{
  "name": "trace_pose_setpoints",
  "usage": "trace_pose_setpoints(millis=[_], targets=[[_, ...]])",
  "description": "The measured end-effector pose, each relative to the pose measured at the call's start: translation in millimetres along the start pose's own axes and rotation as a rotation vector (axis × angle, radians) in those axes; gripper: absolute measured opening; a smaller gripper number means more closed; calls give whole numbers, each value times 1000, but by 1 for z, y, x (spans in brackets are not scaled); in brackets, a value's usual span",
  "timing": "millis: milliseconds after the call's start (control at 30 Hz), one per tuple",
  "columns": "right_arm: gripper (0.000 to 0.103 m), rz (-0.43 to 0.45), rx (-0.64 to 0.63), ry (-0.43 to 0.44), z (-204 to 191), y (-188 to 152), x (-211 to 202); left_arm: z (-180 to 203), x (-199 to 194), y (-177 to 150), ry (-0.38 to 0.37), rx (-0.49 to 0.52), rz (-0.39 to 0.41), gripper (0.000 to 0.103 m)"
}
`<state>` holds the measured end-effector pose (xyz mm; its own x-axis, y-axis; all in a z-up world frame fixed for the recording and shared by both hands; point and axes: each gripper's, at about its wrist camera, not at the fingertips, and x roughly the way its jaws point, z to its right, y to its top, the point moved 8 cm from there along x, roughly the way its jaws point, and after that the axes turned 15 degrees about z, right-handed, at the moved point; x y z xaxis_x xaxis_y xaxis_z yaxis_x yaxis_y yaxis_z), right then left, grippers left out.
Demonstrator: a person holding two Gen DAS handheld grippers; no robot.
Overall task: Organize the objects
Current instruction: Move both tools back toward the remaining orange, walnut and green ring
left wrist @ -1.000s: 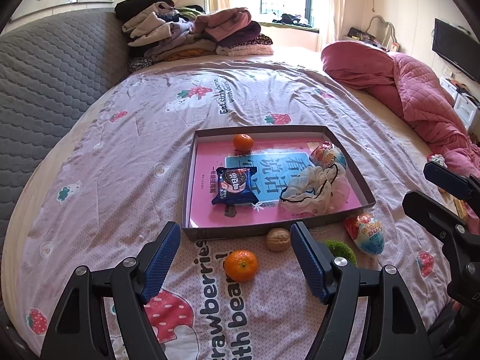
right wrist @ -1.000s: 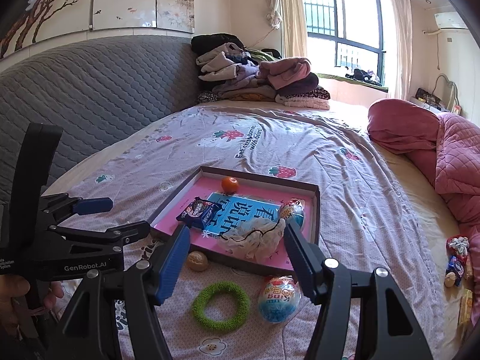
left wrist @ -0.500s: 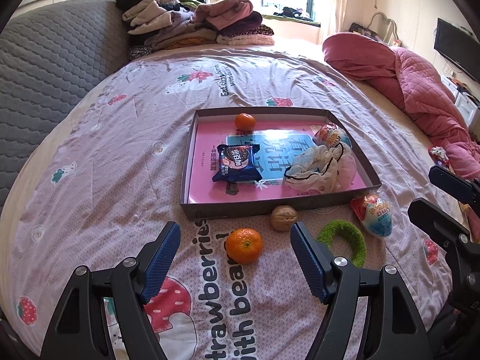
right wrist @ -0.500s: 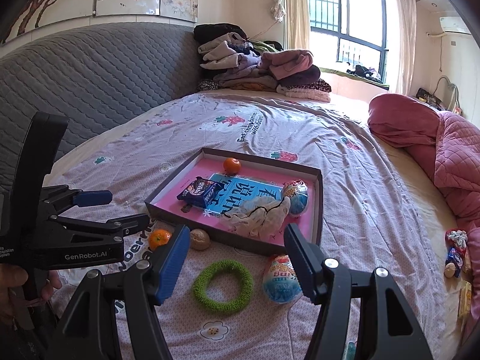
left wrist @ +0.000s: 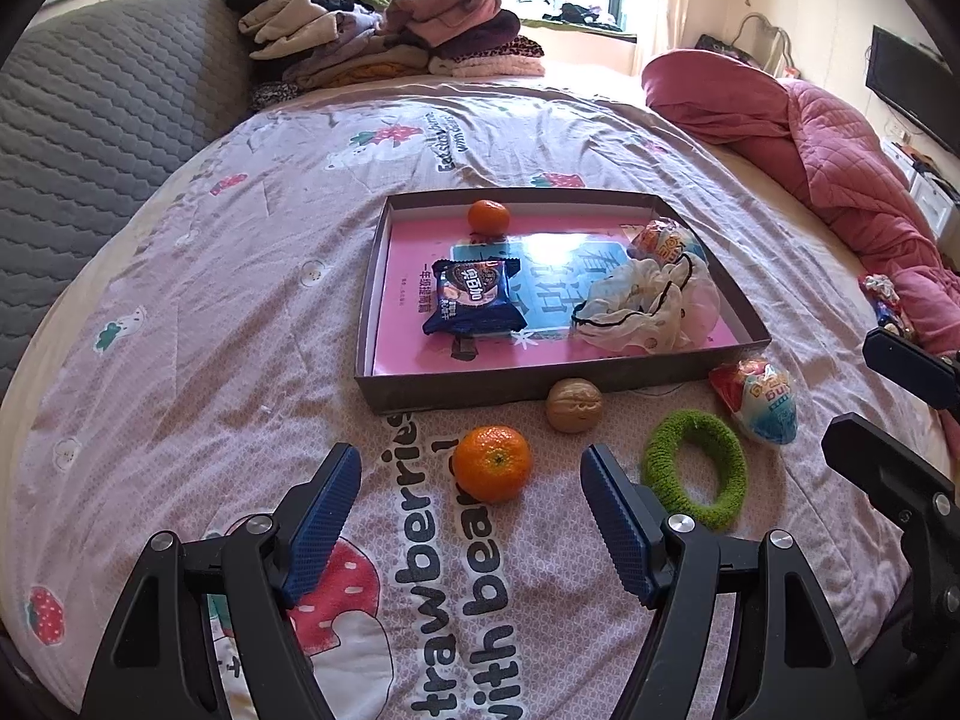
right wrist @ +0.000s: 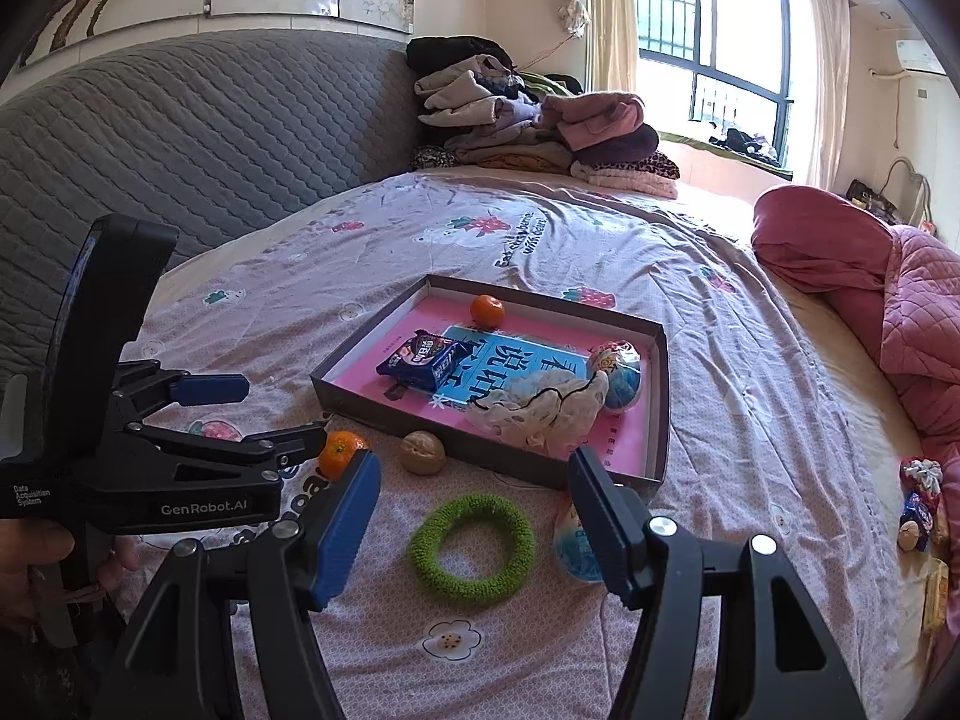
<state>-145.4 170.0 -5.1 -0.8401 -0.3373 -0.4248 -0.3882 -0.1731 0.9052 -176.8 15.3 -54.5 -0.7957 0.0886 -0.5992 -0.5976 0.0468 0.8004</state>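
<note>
Left gripper (left wrist: pixel 468 510) fingers spread wide, empty, tangerine (left wrist: pixel 492 463) on the bed just ahead between them, near the box (left wrist: pixel 456 393) front edge; lower straight, centre it, close gently; right gripper (right wrist: pixel 474 516) also spread, empty.

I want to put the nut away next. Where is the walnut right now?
The walnut lies on the bedsheet just outside the tray's near wall, between the loose orange and the green ring.
</note>
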Motion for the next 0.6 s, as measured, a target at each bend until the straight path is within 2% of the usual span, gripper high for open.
trace_pose_setpoints(millis=[600], targets=[[64,-47,-22,28,-16,-25,3,-4,15,-25,4,8,-52,77]])
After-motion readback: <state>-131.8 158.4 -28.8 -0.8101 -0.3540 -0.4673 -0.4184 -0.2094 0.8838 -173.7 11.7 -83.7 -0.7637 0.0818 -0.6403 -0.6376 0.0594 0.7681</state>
